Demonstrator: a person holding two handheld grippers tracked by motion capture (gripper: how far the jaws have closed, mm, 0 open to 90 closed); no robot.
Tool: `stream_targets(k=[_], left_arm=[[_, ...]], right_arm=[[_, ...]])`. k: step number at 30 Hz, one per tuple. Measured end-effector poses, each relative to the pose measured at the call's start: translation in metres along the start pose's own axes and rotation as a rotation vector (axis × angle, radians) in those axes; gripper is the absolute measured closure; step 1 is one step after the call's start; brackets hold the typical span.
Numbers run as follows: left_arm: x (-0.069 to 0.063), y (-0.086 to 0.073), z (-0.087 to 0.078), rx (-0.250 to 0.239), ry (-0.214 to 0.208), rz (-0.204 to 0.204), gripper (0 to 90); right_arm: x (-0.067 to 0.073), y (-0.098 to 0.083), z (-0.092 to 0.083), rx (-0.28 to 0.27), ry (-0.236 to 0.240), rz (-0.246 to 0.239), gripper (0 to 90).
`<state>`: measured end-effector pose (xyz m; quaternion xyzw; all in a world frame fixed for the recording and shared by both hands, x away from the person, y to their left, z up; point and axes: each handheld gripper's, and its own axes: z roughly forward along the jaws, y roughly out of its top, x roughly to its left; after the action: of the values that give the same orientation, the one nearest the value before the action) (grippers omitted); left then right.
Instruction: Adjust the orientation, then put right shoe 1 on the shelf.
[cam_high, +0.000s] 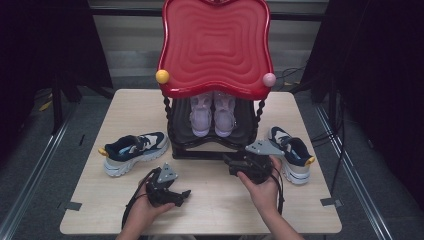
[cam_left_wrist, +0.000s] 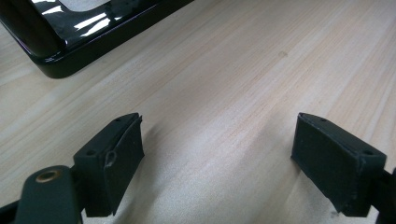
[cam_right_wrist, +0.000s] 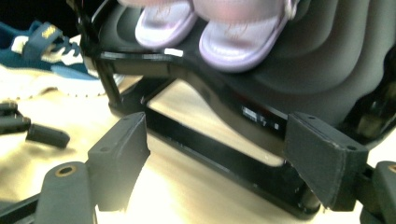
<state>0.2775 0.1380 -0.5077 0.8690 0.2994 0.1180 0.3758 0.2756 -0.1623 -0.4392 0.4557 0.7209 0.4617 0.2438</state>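
On the wooden table (cam_high: 215, 200), both grippers' fingers (cam_left_wrist: 112, 163) gape wide, holding nothing.

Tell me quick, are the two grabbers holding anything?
Left gripper: open, holding nothing, above the table.
Right gripper: open, holding nothing, facing the black rack.

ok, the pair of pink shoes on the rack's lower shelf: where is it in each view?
High view: pink shoes at centre, under the red top tray, on the black lower shelf.
Left gripper view: not in it; a glossy black corner of the rack base is at top left.
Right gripper view: top centre, toes toward the camera, above the open jaws.
Shared landmark: the black rack base.
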Motion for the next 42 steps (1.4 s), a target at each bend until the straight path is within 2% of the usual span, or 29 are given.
stream_targets(k=[8,17,26,42], left_arm=[[0.0,0.0,0.0,0.0,0.0,0.0,15.8],[0.0,0.0,0.0,-0.001,0.0,0.0,15.8],[0.0,0.0,0.0,0.0,0.0,0.0,15.8],[0.0,0.0,0.0,0.0,0.0,0.0,15.8]], right_arm=[[-0.005,-0.012,-0.002,0.025,0.033,0.011,20.9],[-0.008,-0.03,-0.006,0.083,0.079,-0.024,18.6],[-0.017,-0.048,-0.011,0.141,0.116,-0.036,18.4],[-0.023,-0.068,-0.012,0.219,0.163,-0.067,18.1]])
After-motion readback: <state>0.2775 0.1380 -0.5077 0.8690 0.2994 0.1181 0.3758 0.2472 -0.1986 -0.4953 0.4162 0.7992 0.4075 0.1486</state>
